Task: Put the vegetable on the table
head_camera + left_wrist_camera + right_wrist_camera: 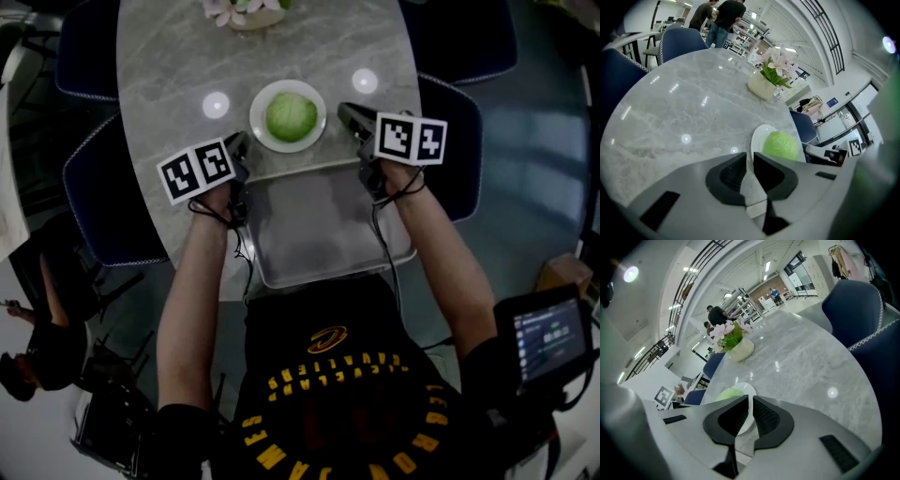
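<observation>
A round green cabbage (292,116) lies on a white plate (259,120) on the marble table (169,84). In the head view my left gripper (240,142) sits just left of the plate and my right gripper (345,112) just right of it. Both point away from me, each by a far corner of an empty grey tray (328,230). The left gripper view shows the cabbage (780,144) just beyond the left gripper (749,157), whose jaws are shut. In the right gripper view the cabbage (727,393) peeks past the right gripper (751,399), also shut.
A pot of pink flowers (246,11) stands at the table's far side. Blue chairs (103,187) flank the table on the left and on the right (459,141). The tray overhangs the table's near edge. Two people (717,18) stand far off.
</observation>
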The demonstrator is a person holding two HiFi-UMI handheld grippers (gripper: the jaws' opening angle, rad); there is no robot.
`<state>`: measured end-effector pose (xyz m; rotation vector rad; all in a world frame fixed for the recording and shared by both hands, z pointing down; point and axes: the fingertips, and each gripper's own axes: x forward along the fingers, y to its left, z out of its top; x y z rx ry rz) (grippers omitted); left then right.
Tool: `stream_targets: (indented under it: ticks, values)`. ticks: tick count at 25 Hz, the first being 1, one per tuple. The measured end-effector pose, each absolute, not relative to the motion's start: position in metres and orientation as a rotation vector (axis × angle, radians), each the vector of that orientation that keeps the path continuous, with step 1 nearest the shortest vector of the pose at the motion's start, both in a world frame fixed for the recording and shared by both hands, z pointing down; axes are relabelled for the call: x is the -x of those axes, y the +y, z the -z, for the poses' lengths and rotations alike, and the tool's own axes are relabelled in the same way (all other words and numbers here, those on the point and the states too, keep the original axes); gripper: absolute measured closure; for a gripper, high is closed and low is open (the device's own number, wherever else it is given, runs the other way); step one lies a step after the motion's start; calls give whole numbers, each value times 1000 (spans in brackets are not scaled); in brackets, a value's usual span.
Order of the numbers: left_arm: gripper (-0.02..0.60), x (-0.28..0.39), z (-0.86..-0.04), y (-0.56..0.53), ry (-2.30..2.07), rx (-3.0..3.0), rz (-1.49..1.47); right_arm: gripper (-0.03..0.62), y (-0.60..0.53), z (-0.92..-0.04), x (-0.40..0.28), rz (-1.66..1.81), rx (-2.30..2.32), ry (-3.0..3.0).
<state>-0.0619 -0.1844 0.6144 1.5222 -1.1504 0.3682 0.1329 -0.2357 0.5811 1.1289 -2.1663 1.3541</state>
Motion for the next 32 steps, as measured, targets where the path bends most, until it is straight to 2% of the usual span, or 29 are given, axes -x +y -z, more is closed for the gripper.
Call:
stream_targets:
  ticks: [6, 10, 32]
  values:
    - [534, 77, -591, -182, -1226, -1613, -272, 562, -234, -567, -113, -1266, -1131, -2257]
    - [534, 82, -570, -175, -1302, -1726, -334, 562, -233, -557, -97, -1161, -1120, -2305]
    - [534, 21, -515, -88, -1215, -1852, -265, 562, -154, -513, -43, -1007, -884, -2491]
